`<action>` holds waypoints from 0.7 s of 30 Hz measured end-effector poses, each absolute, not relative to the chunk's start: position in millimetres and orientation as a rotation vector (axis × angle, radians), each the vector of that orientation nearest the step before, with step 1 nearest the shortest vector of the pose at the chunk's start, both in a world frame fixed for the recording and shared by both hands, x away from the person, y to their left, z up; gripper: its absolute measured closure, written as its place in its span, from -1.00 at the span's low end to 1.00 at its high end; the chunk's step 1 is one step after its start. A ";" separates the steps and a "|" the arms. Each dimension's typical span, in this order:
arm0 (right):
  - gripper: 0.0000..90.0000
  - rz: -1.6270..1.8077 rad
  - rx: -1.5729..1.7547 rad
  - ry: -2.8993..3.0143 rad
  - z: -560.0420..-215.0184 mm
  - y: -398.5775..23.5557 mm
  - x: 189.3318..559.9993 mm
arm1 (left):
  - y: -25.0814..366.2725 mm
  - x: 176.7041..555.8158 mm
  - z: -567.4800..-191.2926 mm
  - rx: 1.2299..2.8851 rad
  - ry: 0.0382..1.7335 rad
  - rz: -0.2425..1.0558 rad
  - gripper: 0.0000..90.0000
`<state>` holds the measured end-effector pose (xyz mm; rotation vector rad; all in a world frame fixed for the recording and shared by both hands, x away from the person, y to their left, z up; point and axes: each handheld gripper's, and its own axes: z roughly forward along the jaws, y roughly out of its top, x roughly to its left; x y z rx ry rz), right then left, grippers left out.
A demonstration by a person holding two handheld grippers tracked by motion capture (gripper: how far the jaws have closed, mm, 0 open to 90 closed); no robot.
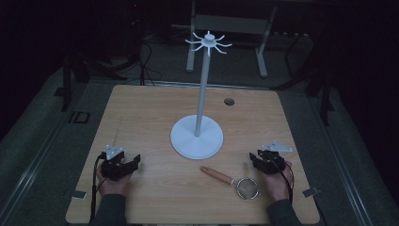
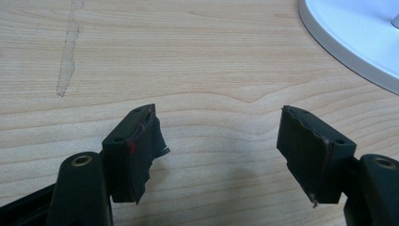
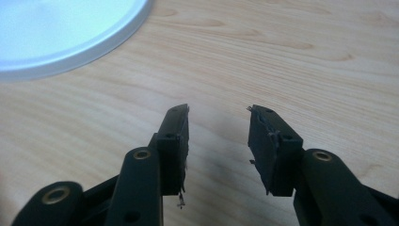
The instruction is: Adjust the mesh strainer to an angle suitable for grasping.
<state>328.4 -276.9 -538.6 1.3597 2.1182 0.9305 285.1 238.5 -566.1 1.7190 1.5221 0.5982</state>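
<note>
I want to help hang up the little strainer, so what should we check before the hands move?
1. Strainer within reach: ok, it lies on the table just beside the right gripper.
2. Right gripper free: ok, jaws apart, bare wood between its fingers.
3. Left gripper free: ok, jaws wide apart, holding nothing.
4. Wooden handle easy to grab: ok, it points toward the stand, nothing on top of it.
5. Stand upright: ok, pole straight on its round base.
6. Hooks free: ok, nothing hangs on them.
7. Handle has a hanging hole: cannot tell.
</note>
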 end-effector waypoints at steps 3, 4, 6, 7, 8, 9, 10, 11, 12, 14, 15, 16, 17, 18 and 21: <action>0.47 0.892 1.280 2.167 -531.6 -268.0 322.7 | 238.4 285.1 -566.1 1.719 1.521 0.601 -0.32; 0.47 0.892 1.280 2.167 -531.6 -268.0 322.7 | 238.4 285.1 -566.1 1.719 1.521 0.601 -0.32; 0.49 0.872 1.248 2.182 -527.4 -263.6 320.6 | 238.5 285.0 -566.1 1.720 1.520 0.602 -0.32; 0.49 0.859 1.222 2.219 -522.1 -258.9 318.4 | 238.5 284.9 -566.1 1.719 1.520 0.602 -0.32; 0.48 0.849 1.208 2.231 -519.2 -256.6 317.3 | 238.5 284.9 -566.1 1.719 1.521 0.602 -0.32; 0.46 0.838 1.195 2.240 -516.0 -254.6 316.4 | 238.5 284.9 -566.1 1.720 1.520 0.602 -0.32; 0.45 0.829 1.188 2.253 -512.7 -253.0 315.9 | 238.5 284.8 -566.1 1.721 1.519 0.602 -0.32; 0.43 0.824 1.181 2.272 -509.2 -251.7 315.7 | 238.5 284.8 -566.1 1.721 1.519 0.602 -0.32; 0.43 0.821 1.163 2.288 -505.8 -250.7 315.7 | 238.4 284.9 -566.1 1.721 1.518 0.602 -0.32; 0.41 0.810 1.134 2.312 -499.2 -248.1 315.7 | 238.6 284.9 -566.1 1.722 1.517 0.602 -0.32; 0.41 0.805 1.125 2.325 -496.0 -246.4 315.4 | 238.5 284.9 -566.2 1.721 1.517 0.602 -0.32; 0.41 0.805 1.125 2.325 -496.0 -246.4 315.4 | 238.5 284.9 -566.2 1.721 1.517 0.602 -0.32; 0.38 0.791 1.095 2.359 -490.4 -243.2 315.5 | 238.5 284.9 -566.1 1.721 1.517 0.602 -0.32; 0.37 0.780 1.079 2.378 -488.0 -241.3 315.4 | 238.4 284.9 -566.1 1.721 1.517 0.602 -0.32; 0.31 0.746 1.028 2.422 -482.7 -234.3 315.6 | 238.4 284.9 -566.2 1.721 1.515 0.603 -0.32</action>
